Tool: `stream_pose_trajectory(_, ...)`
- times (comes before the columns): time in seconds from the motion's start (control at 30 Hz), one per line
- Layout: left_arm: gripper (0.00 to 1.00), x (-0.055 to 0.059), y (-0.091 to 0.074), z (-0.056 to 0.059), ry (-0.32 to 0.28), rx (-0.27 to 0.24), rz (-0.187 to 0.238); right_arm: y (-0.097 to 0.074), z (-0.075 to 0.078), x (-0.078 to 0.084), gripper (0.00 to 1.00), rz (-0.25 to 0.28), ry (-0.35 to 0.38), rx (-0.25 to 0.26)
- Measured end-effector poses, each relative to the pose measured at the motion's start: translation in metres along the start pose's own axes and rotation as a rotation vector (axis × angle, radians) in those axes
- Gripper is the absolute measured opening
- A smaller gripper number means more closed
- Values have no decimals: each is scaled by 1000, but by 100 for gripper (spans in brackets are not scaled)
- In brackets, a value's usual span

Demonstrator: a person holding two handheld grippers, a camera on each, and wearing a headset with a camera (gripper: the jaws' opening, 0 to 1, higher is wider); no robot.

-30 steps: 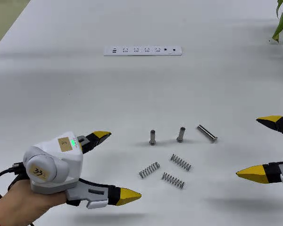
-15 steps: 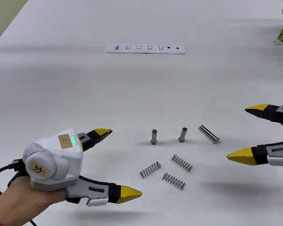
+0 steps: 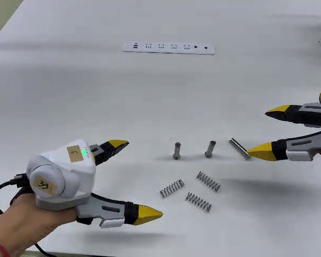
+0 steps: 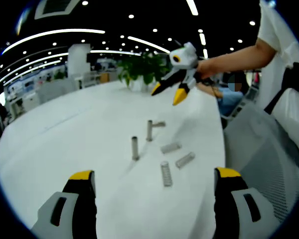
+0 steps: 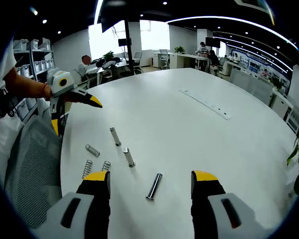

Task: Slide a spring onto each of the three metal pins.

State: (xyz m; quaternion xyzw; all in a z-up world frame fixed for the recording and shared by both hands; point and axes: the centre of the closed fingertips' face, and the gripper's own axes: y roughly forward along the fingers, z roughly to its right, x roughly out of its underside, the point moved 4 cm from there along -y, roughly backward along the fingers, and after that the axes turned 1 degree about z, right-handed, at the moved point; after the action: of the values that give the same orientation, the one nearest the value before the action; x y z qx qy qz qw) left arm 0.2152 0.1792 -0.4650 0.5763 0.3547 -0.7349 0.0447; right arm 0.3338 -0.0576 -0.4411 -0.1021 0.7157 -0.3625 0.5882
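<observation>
Two metal pins stand upright on the white table, and a third pin lies flat to their right. Three springs lie loose just in front of them. My right gripper is open, its lower fingertip just right of the lying pin, which sits between its jaws in the right gripper view. My left gripper is open and holds nothing, left of the springs. The upright pins stand ahead of it.
A white power strip lies flat at the far side of the table. A black cable trails from the left gripper near the table's front edge. Chairs and a person's arm show beyond the table edge in the gripper views.
My right gripper has moved left, from the right edge of the picture to beside the lying pin. The left gripper has hardly moved. The pins and springs lie as before.
</observation>
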Motion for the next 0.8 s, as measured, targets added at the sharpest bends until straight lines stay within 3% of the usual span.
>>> stream_pose_trajectory(0.53,100,4,3,-1,-17,2,5,37,21,5,53,-147,38,-9)
stream_pose_trajectory(0.8,100,3,3,-3,-31,-2,22,50,26,13,35,-242,80,8)
